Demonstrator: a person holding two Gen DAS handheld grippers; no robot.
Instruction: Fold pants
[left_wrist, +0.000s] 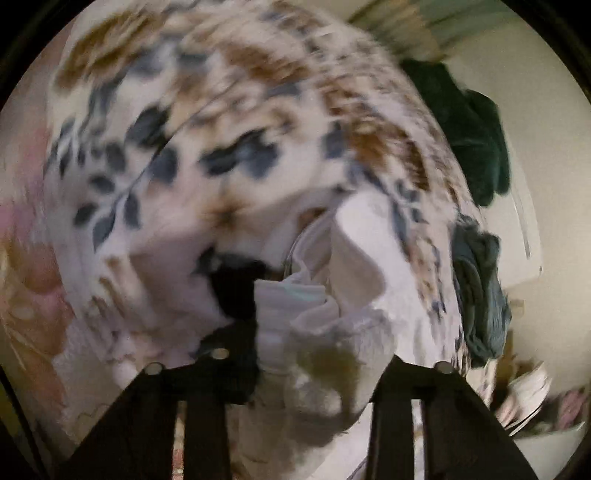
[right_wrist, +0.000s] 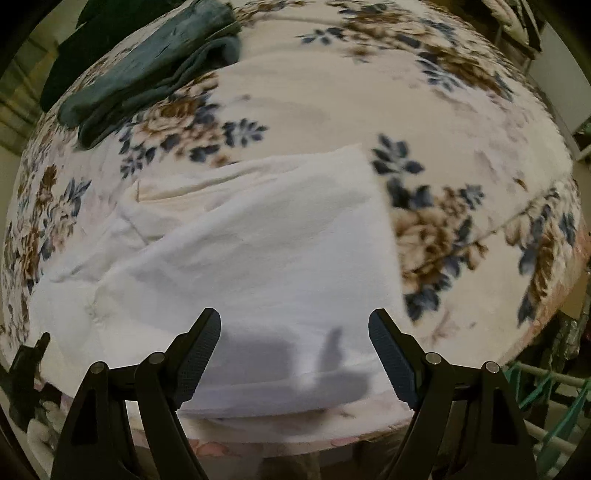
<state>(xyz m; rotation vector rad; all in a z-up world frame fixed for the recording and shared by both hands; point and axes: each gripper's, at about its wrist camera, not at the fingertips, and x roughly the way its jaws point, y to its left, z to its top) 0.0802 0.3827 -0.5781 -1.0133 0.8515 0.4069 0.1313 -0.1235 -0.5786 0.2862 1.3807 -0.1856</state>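
Note:
The white pants (right_wrist: 258, 240) lie partly folded on a floral blanket (right_wrist: 443, 129). My right gripper (right_wrist: 295, 332) hangs open just above their near edge, nothing between its fingers, and casts a shadow on the cloth. The left wrist view is blurred. In it a bunched fold of the white pants (left_wrist: 314, 314) fills the space between the jaws of my left gripper (left_wrist: 295, 306). Its dark left finger (left_wrist: 236, 291) presses against the fold, and the cloth hides the right finger.
Folded teal garments (right_wrist: 147, 74) and a dark green one (right_wrist: 92, 33) lie at the blanket's far left; they appear as teal garments (left_wrist: 480, 295) and a dark green garment (left_wrist: 469, 129). A rack with green hangers (right_wrist: 546, 387) stands beyond the bed's right edge.

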